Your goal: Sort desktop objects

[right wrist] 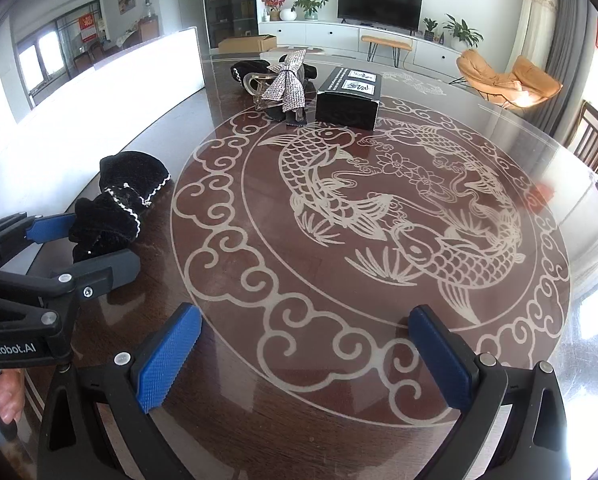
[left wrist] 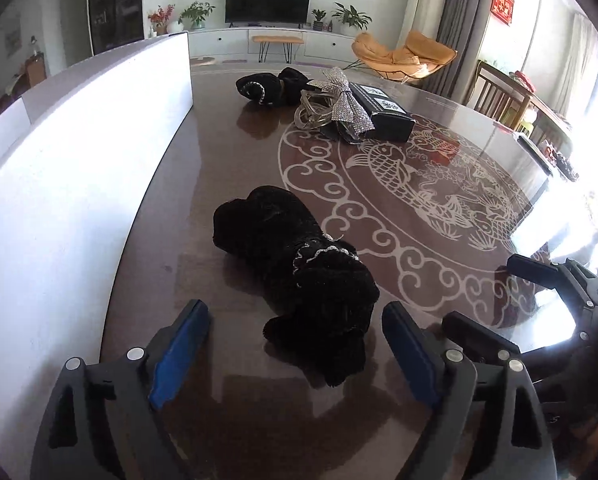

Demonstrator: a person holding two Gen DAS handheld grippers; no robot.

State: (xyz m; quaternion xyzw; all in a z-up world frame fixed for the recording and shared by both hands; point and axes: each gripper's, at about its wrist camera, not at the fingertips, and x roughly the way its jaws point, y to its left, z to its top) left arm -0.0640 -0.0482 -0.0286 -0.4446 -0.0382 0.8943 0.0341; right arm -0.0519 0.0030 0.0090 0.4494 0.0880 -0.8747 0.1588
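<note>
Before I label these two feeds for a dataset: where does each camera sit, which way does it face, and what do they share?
Left wrist: sits on the left gripper, looking along its open blue-padded fingers at the near black velvet pouch beside the white box; the right gripper shows at right.
Right wrist: sits on the right gripper, open over the fish-patterned table; the left gripper straddles the pouch at left.
Shared: pouch, rhinestone bow, black carton, far black pouch, TV.
</note>
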